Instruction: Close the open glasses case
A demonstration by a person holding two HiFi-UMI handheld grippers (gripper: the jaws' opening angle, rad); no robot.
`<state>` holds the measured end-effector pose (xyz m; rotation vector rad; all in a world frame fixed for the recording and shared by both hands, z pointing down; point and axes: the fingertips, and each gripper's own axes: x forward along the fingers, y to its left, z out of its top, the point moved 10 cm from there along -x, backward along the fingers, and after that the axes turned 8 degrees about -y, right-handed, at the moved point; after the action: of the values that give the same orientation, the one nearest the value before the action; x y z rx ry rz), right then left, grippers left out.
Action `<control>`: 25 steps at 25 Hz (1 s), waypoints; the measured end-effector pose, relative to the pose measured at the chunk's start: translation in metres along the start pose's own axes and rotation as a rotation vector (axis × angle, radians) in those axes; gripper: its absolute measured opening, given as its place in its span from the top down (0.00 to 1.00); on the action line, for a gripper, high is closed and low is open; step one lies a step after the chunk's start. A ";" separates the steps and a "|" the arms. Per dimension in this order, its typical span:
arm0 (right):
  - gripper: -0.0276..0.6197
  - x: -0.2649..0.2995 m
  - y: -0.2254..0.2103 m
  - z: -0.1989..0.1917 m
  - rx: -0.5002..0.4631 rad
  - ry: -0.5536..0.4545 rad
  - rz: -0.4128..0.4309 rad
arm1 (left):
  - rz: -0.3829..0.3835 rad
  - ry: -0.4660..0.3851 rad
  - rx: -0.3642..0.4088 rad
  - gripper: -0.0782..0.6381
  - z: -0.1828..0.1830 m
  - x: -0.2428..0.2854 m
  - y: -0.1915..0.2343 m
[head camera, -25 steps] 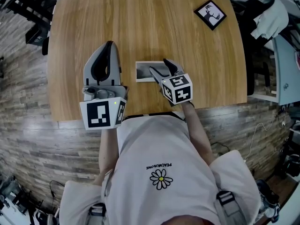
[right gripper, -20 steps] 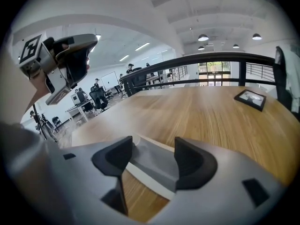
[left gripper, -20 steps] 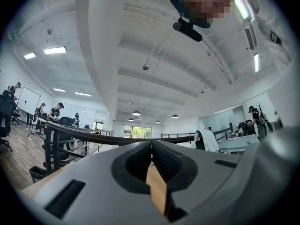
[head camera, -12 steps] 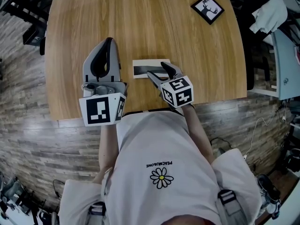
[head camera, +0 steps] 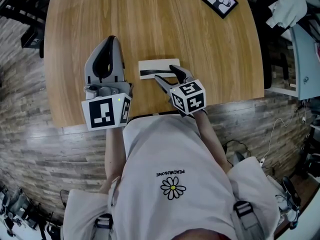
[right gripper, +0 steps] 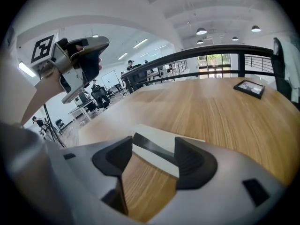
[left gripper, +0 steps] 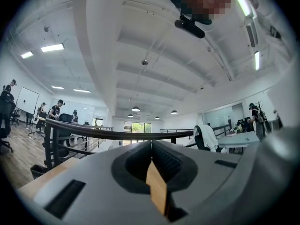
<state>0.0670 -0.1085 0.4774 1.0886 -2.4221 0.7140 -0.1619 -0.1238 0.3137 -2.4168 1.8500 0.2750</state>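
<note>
Head view, room: the light wooden bench [head camera: 200, 44] is bare beyond the tongs, and its near edge is close behind them.
Head view, case: the white flat glasses case [head camera: 150, 65] lies at the tips of the right tongs [head camera: 164, 72], near the left tongs [head camera: 111, 40].
Left gripper view: the left tongs [left gripper: 151, 146] are pressed together with nothing between them.
Right gripper view: the right tongs [right gripper: 153, 146] are wide, and the case [right gripper: 161, 136] lies across their tips with its lid slightly raised.
</note>
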 end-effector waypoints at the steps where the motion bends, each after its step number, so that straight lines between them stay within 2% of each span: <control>1: 0.53 0.000 0.001 -0.001 0.002 0.005 0.002 | -0.002 0.002 -0.001 0.87 -0.001 0.000 -0.001; 9: 0.53 -0.004 -0.001 -0.010 0.069 0.003 0.028 | -0.022 0.010 -0.002 0.87 -0.005 0.007 -0.007; 15: 0.53 -0.006 -0.001 -0.007 0.057 -0.014 0.019 | -0.028 0.011 -0.003 0.87 -0.006 0.008 -0.006; 18: 0.53 -0.008 -0.001 0.000 0.010 -0.033 0.012 | -0.028 0.009 -0.003 0.87 -0.005 0.008 -0.006; 21: 0.53 -0.011 -0.007 0.022 -0.030 -0.104 -0.016 | -0.030 0.002 0.000 0.87 -0.003 0.007 -0.007; 25: 0.54 -0.024 -0.012 0.081 -0.100 -0.297 -0.097 | -0.032 -0.013 0.014 0.87 0.003 0.007 -0.008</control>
<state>0.0799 -0.1494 0.4035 1.3410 -2.5933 0.4188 -0.1524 -0.1281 0.3088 -2.4269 1.8001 0.2744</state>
